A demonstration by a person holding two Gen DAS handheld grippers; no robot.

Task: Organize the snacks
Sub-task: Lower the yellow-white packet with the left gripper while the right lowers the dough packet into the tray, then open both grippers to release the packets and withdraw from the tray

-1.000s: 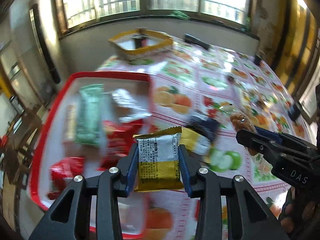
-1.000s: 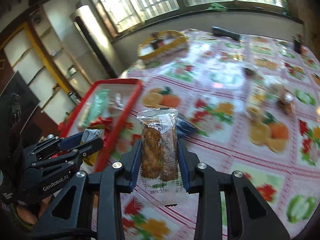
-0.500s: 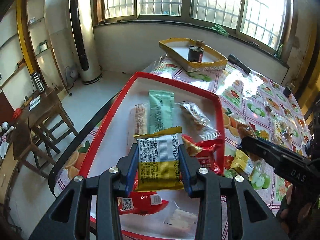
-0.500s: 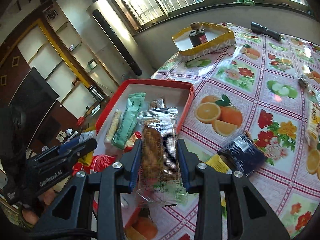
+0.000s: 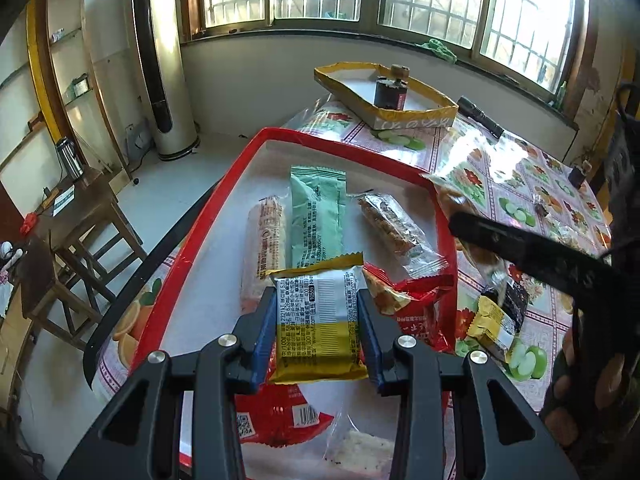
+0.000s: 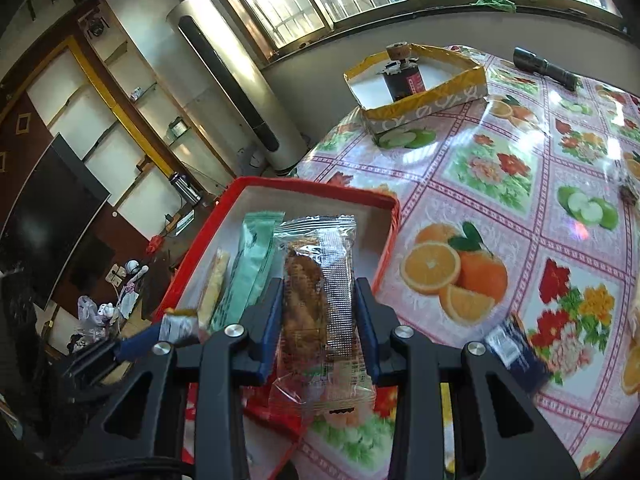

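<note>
My left gripper (image 5: 318, 300) is shut on a yellow-and-white snack packet (image 5: 318, 320) and holds it above the near half of the red tray (image 5: 224, 216). The tray holds a green packet (image 5: 318, 216), a pale bar (image 5: 266, 248), a clear-wrapped granola bar (image 5: 394, 228) and red packets (image 5: 412, 312). My right gripper (image 6: 318, 292) is shut on a clear-wrapped brown pastry bar (image 6: 316, 308), above the tray's right edge (image 6: 388, 248). The right gripper's arm shows at the right of the left wrist view (image 5: 520, 248).
A yellow-and-dark packet (image 5: 500, 320) lies on the fruit-print tablecloth (image 6: 500, 184) right of the tray. A yellow-rimmed box (image 6: 420, 92) with a dark can stands at the far end, and a black flashlight (image 6: 544, 68) lies beyond it. The table edge drops to the floor on the left.
Both grippers have swung left from over the tablecloth to over the red tray, each still holding its snack. The tray now fills the middle of both views.
</note>
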